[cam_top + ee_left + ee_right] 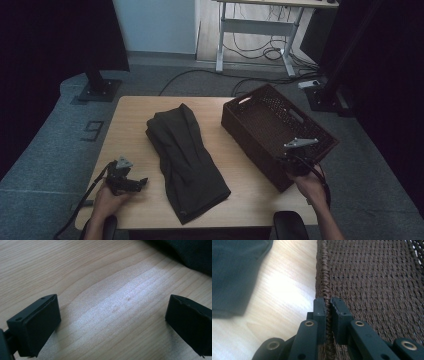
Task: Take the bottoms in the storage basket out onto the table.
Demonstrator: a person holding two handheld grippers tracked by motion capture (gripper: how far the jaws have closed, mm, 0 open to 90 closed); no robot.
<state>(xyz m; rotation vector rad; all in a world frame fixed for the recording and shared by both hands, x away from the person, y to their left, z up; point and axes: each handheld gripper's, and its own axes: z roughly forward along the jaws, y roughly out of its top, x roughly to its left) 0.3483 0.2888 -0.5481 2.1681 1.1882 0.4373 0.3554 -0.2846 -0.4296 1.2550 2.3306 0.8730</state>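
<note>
A dark folded garment (186, 160) lies along the middle of the wooden table (135, 120). To its right stands a brown woven basket (260, 125). My right gripper (328, 305) is shut on the basket's near rim (323, 277), one jaw outside the wall and one inside; in the high view the right gripper (296, 159) sits at the basket's near right corner. My left gripper (131, 183) rests low over the table at the front left, left of the garment. In the left gripper view its jaws stand wide apart, the left gripper (112, 322) open over bare wood, with the garment's edge (192, 252) at the top right.
The basket's inside (280, 125) holds nothing. Behind the table a desk frame (255, 30) stands over loose cables (260, 50) on the floor. A black stand base (99, 90) sits at the back left. Bare wood (240, 185) lies between garment and basket.
</note>
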